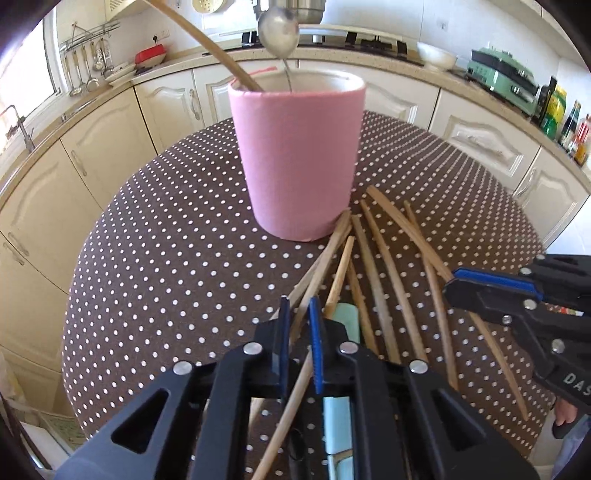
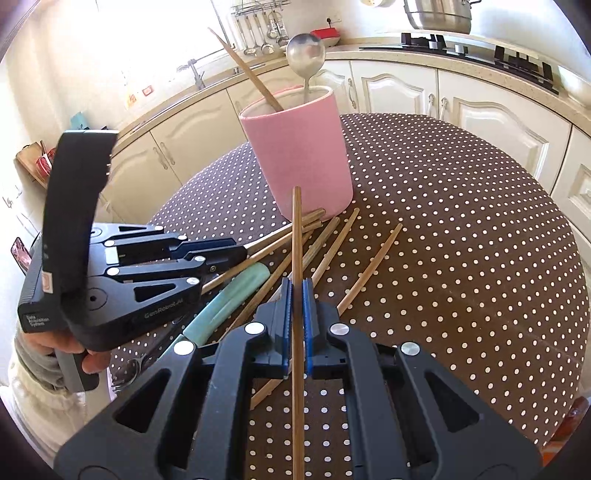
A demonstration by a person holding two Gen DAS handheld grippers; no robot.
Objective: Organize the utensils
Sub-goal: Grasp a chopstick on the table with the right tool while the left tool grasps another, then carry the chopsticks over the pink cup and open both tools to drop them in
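Note:
A pink cup [image 1: 295, 158] [image 2: 303, 155] stands upright on the dotted brown tablecloth [image 1: 166, 258] [image 2: 461, 221]. A metal spoon [image 1: 279, 31] [image 2: 304, 50] and one wooden chopstick [image 1: 207, 40] [image 2: 247, 70] lean inside it. Several loose chopsticks [image 1: 380, 266] [image 2: 332, 240] lie fanned out in front of the cup, over a mint-handled utensil [image 1: 347, 317] [image 2: 229, 299]. My left gripper [image 1: 299, 314] [image 2: 240, 253] is low over the pile, shut on a chopstick that points toward the cup's base. My right gripper [image 2: 296, 291] [image 1: 452, 286] is shut on another chopstick, held up off the table.
Cream cabinets and a counter curve around the table's far side. On the counter are a white bowl [image 1: 436, 55], a green appliance [image 1: 502, 77] and bottles [image 1: 565, 118]. A hand [image 2: 55, 343] grips the left tool's handle. A metal utensil end [image 2: 129, 369] lies near the table's edge.

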